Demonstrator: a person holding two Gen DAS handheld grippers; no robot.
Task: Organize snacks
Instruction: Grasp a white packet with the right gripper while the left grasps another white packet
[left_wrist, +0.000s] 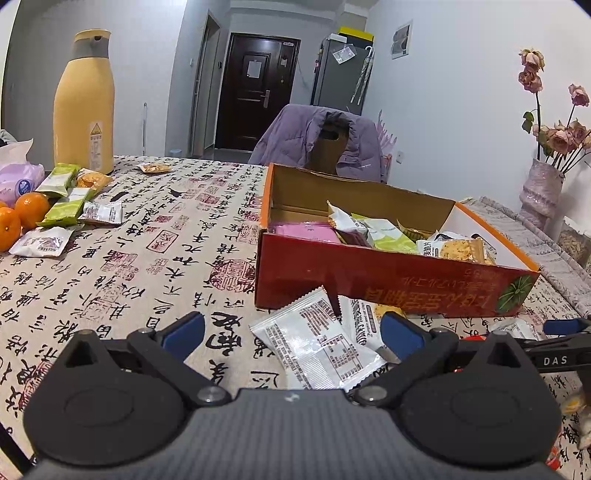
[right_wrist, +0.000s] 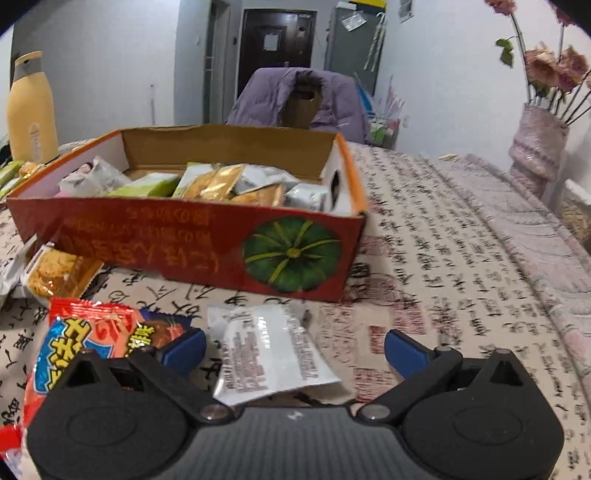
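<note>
On the calligraphy-print bench (left_wrist: 147, 258), both my claws, left claw (left_wrist: 291, 332) and right claw (right_wrist: 295, 343), gape released around white foil sachets (left_wrist: 317, 347), red cardboard box (left_wrist: 369, 280) at twelve o'clock awaiting them.

A lived-in home, the dining corner of a flat. Shown by a table under a beige cloth printed with black calligraphy and red seals (left_wrist: 155, 258), a tall yellow thermos jug with grey collar (left_wrist: 84, 103), loose oranges (left_wrist: 31, 208), a lilac padded jacket draped over a chair back (left_wrist: 314, 136), a dark panelled entrance door (left_wrist: 255, 85), a grey fridge with umbrellas hung on its side (left_wrist: 338, 70), and a pink vase of faded roses (left_wrist: 541, 192).
</note>
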